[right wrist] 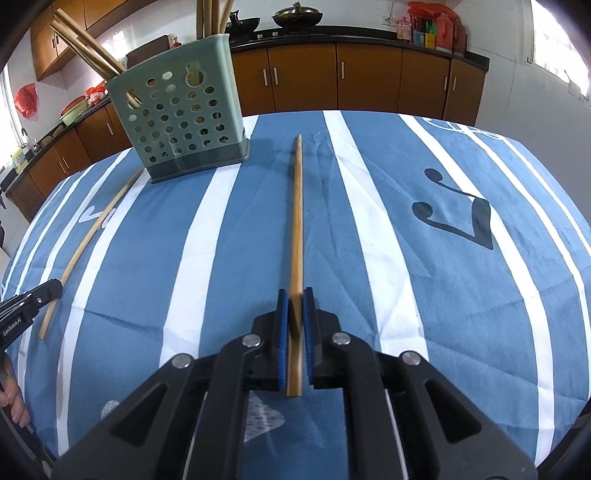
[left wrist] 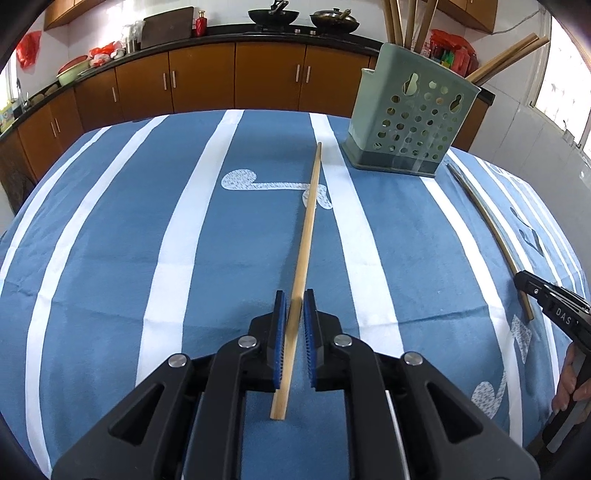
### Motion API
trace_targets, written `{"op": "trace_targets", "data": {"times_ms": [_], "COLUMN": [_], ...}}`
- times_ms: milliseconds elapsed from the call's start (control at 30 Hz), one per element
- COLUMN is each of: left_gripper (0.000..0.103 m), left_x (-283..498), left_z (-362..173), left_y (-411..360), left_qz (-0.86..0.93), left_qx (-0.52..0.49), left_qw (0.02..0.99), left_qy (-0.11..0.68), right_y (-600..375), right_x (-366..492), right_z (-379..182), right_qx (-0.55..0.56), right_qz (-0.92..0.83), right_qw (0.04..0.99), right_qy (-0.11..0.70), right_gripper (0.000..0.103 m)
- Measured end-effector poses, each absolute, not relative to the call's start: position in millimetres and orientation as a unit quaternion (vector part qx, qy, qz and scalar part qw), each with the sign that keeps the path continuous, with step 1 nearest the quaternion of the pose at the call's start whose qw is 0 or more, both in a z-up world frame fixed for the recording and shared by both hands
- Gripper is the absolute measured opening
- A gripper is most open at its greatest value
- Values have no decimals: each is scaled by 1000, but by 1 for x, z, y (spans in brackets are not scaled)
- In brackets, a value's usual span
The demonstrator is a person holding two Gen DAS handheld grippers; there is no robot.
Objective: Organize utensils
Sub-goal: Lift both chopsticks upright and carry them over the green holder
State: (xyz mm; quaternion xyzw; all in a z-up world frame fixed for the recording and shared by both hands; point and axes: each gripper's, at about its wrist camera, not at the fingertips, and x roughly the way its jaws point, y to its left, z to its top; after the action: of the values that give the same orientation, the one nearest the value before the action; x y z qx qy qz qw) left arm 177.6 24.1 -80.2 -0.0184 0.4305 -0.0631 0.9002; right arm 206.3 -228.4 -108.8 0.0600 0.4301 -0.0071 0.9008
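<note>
A pale wooden chopstick (left wrist: 310,221) lies on the blue striped tablecloth (left wrist: 129,240) and runs back between the pads of my left gripper (left wrist: 294,295). The jaws stand slightly apart, with a thin gap beside the stick. A darker wooden chopstick (right wrist: 297,221) passes between the pads of my right gripper (right wrist: 295,293), which is shut on its near end. A green perforated utensil holder (left wrist: 410,122) stands at the far side with several chopsticks upright in it. Each gripper also shows at the edge of the other's view, as the right gripper (left wrist: 524,280) and the left gripper (right wrist: 48,291).
Brown kitchen cabinets (left wrist: 203,77) and a dark counter with woks (left wrist: 273,16) run behind the table. The holder (right wrist: 177,110) stands between the far tips of the two chopsticks. A hand (left wrist: 569,384) shows at the right edge. The table's rim curves away close beyond the holder.
</note>
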Motion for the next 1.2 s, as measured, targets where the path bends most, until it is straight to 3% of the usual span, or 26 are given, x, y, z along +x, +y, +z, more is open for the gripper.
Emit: {"op": "trace_targets", "data": {"times_ms": [100, 433, 567, 733, 1200], "left_gripper": [25, 24, 9, 7, 7], "left_x": [177, 166, 157, 156, 144], "left_z": [-80, -83, -85, -77, 33], "left_y": [23, 23, 16, 18, 34], "left_qz": [-59, -65, -61, -72, -104], "left_qx": [-7, 4, 28, 20, -50], "left_qw": [901, 899, 904, 903, 953], "left_qy": [430, 432, 422, 423, 279], "right_y": [-227, -228, -232, -237, -268], "right_x": [204, 191, 190, 185, 160], "right_z": [-108, -109, -109, -96, 1], "right_qx": [56, 54, 65, 72, 103], "right_qz": [-5, 4, 10, 10, -4], "right_qw": [901, 900, 898, 909, 963], "right_qy": [430, 432, 435, 410, 251], "right_gripper": [12, 14, 8, 8, 8]}}
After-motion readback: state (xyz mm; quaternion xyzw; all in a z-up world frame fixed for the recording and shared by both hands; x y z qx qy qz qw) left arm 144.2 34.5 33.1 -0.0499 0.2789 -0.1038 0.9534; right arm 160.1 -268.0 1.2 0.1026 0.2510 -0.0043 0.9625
